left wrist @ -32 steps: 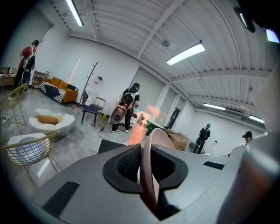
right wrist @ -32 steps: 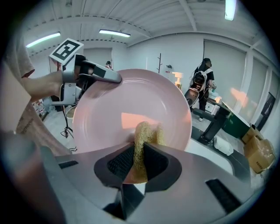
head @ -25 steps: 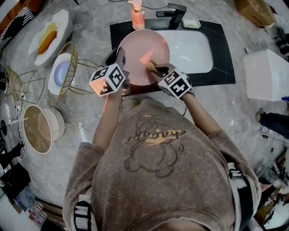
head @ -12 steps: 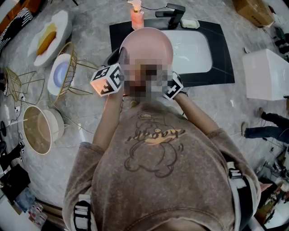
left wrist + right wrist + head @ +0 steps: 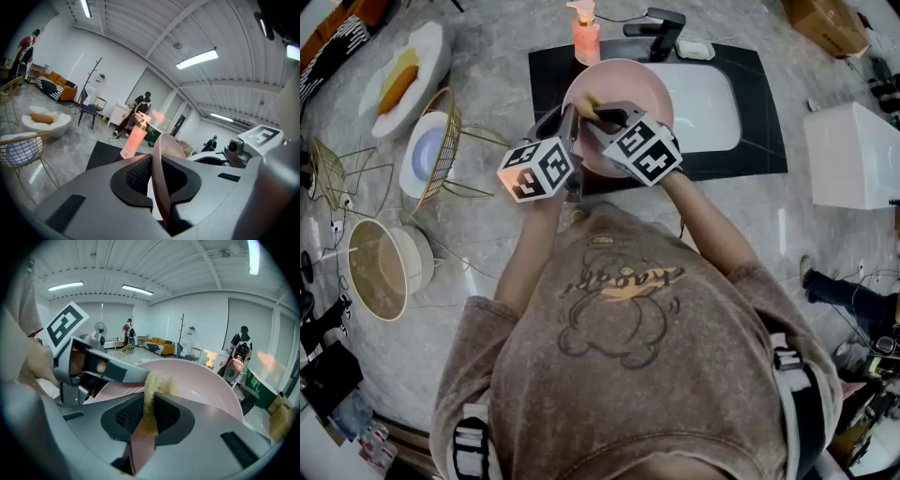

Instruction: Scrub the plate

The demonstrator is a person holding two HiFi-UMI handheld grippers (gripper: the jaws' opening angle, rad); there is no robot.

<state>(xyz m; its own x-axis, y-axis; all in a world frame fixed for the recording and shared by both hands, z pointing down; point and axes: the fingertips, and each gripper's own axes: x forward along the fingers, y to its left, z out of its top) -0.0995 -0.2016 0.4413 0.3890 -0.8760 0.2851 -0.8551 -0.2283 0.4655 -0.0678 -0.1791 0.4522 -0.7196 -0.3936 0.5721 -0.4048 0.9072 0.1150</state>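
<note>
Scrubbing was the step in hand, as I judged it. The left gripper had its jaws nearly closed, pinched on the rim of the round pink plate. It held the plate tilted up over the near edge of the white sink basin set into the grey marbled worktop. In the left gripper view the plate stood edge-on between the dark pads, and that gripper pointed only a little below level. The right gripper reached across from the right, pitched more steeply down, its jaws clamped tight on a straw-coloured fibrous scrubbing pad. The pad's frayed end lay against the plate's inner face, close to the left gripper's fingers. I thought the next move called for sweeping the pad across the rest of the face with steady pressure. The left grip would need to hold firm so the plate neither pivoted nor slipped from its rim hold.
</note>
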